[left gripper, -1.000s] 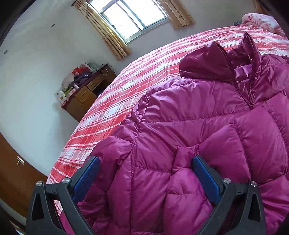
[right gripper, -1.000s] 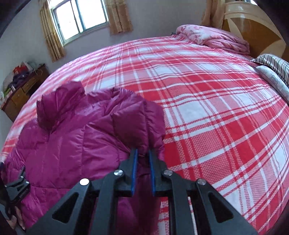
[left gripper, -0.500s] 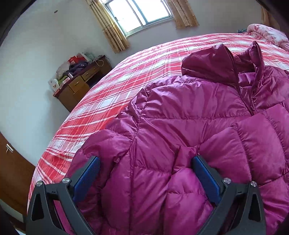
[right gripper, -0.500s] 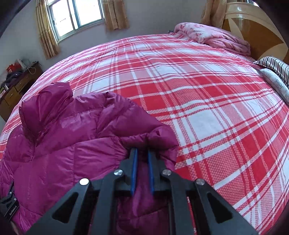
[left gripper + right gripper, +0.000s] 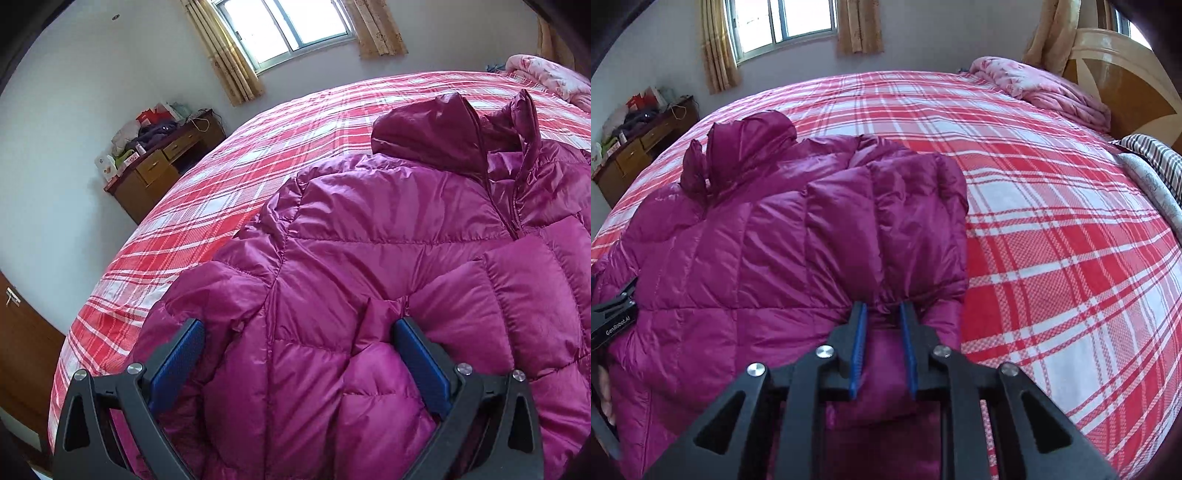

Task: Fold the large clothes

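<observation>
Jacket (image 5: 388, 236), magenta quilted puffer, lies front up on bed (image 5: 229, 177) with red-and-white plaid cover, near the bed's front edge, collar (image 5: 436, 125) standing up toward the window (image 5: 284, 26). Right sleeve (image 5: 886, 221) folded over the jacket's chest, its cuff bunched at the right gripper (image 5: 882, 314). Right gripper's blue pads stand narrowly apart with sleeve fabric between them; jaws have just been opening, and whether the pads still press the cloth is hard to tell, the gap looks a bit loose. Left gripper (image 5: 297, 332) jaws wide apart, straddling the jacket's lower left part, fabric bulging between the blue pads (image 5: 177, 365), not pinched. In the right view the left gripper (image 5: 617, 314) shows at the left edge on the jacket, with fingers (image 5: 605, 398) of the person's hand behind it. Wooden desk (image 5: 162, 173) with clutter by the wall left of bed. Pink quilt (image 5: 1041, 92) bundled at the far corner near the headboard (image 5: 1126, 85); striped pillow (image 5: 1152, 155) at right edge. Curtains (image 5: 232, 59) flank the window.
</observation>
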